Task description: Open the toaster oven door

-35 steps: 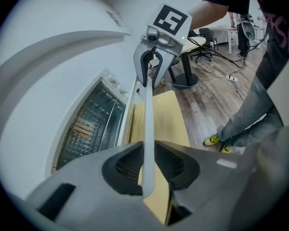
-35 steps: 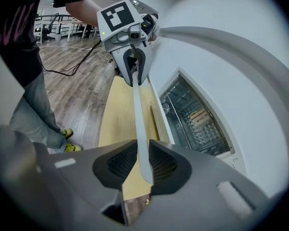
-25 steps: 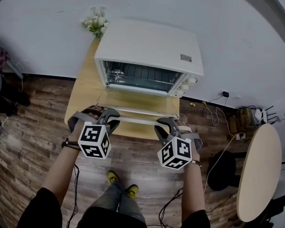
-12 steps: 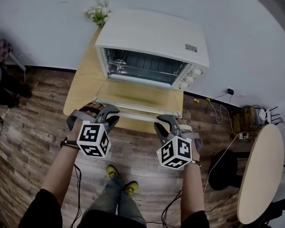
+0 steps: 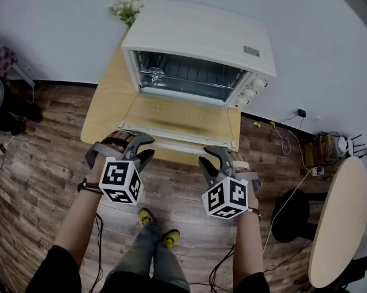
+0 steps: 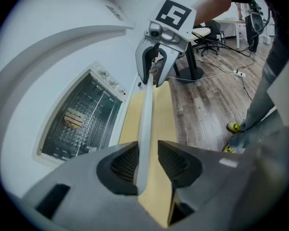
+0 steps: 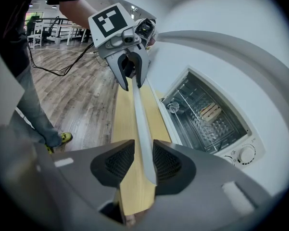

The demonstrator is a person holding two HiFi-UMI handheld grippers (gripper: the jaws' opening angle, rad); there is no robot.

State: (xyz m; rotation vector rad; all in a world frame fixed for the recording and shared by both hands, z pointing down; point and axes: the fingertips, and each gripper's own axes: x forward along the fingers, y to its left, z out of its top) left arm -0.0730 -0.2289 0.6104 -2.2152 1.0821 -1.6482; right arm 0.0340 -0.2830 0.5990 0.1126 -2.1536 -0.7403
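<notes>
Looking down from the head view, the white toaster oven (image 5: 195, 35) stands on a small wooden table (image 5: 104, 112) against the wall. Its door (image 5: 177, 121) is swung down flat in front of the open cavity. The left gripper (image 5: 137, 143) and the right gripper (image 5: 215, 157) sit at the two ends of the door handle (image 5: 177, 144), which runs along the door's front edge.

In the left gripper view, the jaws have just been opening, and the silver handle bar passes between them. It lies against one ribbed pad (image 6: 126, 161), while a clear gap shows before the other pad (image 6: 170, 161), so there is no squeeze on it. The oven's wire rack (image 6: 81, 119) is visible through the open mouth.

In the right gripper view, these jaws have also just been opening. The same bar runs between them, close to one pad (image 7: 166, 161) and separated from the other pad (image 7: 119, 161), so it is loose rather than clamped. The control knobs (image 7: 246, 154) sit beside the cavity.
</notes>
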